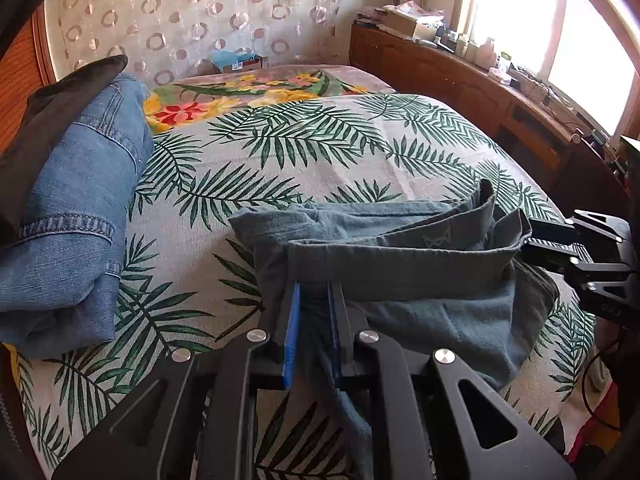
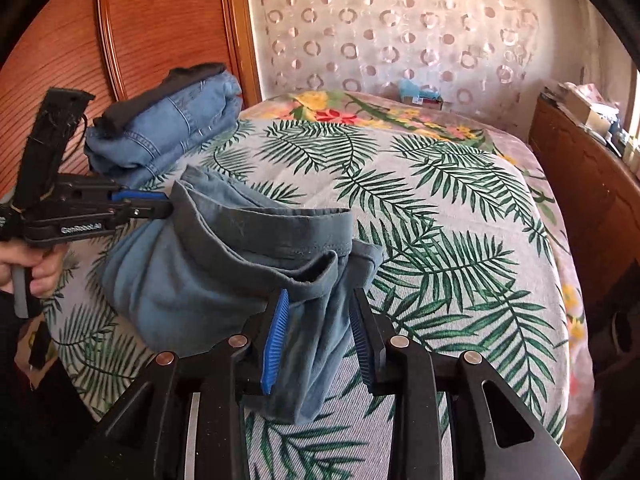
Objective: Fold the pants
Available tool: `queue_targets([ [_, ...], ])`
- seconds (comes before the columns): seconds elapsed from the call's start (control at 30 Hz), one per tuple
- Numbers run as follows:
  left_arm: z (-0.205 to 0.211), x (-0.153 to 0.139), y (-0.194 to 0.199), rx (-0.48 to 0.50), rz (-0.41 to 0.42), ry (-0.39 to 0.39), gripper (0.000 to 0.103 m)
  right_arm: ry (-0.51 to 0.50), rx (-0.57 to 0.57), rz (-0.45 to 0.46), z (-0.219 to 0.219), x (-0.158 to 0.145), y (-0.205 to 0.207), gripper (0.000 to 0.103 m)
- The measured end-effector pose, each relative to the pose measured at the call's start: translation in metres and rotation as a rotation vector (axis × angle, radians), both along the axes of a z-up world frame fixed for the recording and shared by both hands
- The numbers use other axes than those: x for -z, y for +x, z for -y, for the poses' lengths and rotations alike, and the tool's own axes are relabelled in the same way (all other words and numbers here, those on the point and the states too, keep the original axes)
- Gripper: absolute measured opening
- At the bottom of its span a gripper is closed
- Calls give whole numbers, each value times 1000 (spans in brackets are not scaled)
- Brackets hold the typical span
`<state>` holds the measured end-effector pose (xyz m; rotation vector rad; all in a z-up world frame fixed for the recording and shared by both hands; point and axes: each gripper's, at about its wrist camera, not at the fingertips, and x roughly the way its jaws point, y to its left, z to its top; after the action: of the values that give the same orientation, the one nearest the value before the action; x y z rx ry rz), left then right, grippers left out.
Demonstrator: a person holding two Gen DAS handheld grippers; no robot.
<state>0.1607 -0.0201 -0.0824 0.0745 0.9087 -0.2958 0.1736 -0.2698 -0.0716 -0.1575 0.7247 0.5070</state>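
Pants (image 1: 400, 264), grey-blue ones, are bunched up on the bed (image 1: 320, 152) straight ahead of the left claw (image 1: 314, 320) in its own wrist view. That claw is pinched nearly closed on a strip of the fabric, which runs down between the blue pads (image 1: 291, 340). Off to its right the right claw (image 1: 528, 242) is at the far end of the same raised fold, by the edge with a small logo. To the left of the left claw sits a stack of jeans (image 1: 72, 216) that looks already folded, with something dark on top.

Right wrist view: the right claw (image 2: 318, 336) has a hanging flap of the pants (image 2: 224, 264) between its pads (image 2: 276, 344), but the jaws are partly spread and there's a visible gap on the right side, so I'd say it isn't gripping the cloth. The left claw (image 2: 160, 206) is ahead and to its left, clamped on the other end of the hem, with a hand (image 2: 32, 264) on its handle. Jeans pile (image 2: 168, 128) is beyond that.

Progress-wise, I'd guess a fold or two is in, since the cloth is doubled up into a short bundle, but it's lumpy and not flat. Smoothing, a final fold and stacking seem left.
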Motion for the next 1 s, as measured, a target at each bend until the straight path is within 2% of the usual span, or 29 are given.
queue_targets([
  [0.17, 0, -1, 0, -3, -1, -3, 15, -20, -26, 16, -11, 0, 22, 32],
  [0.2, 0, -1, -1, -4, 0, -6, 15, -15, -38, 10, -13, -1, 26, 30],
  [0.27, -1, -2, -1, -5, 2, -12, 15, 12, -60, -6, -14, -2, 34, 13],
  [0.37, -3, -5, -3, -6, 17, -26, 15, 47, -56, 3, -9, -4, 42, 8],
  [0.5, -5, -9, -4, -3, 35, -50, 15, 56, 55, 14, 1, -5, 53, 8],
  [0.63, -2, -6, 2, 7, 15, -57, 23, 50, 50, -6, -3, -1, 54, 8],
  [0.67, -2, -5, 4, 7, 13, -55, 24, 51, 50, -12, -4, 0, 55, 12],
  [0.87, -4, 0, 12, -2, 6, -75, 24, 55, 46, -45, -6, 4, 63, 20],
  [0.93, -3, 0, 10, 9, 17, -67, 21, 47, 42, -51, -7, 6, 62, 22],
  [1.0, -2, -3, 5, 25, 35, -54, 11, 43, 40, -51, -9, 7, 62, 23],
])
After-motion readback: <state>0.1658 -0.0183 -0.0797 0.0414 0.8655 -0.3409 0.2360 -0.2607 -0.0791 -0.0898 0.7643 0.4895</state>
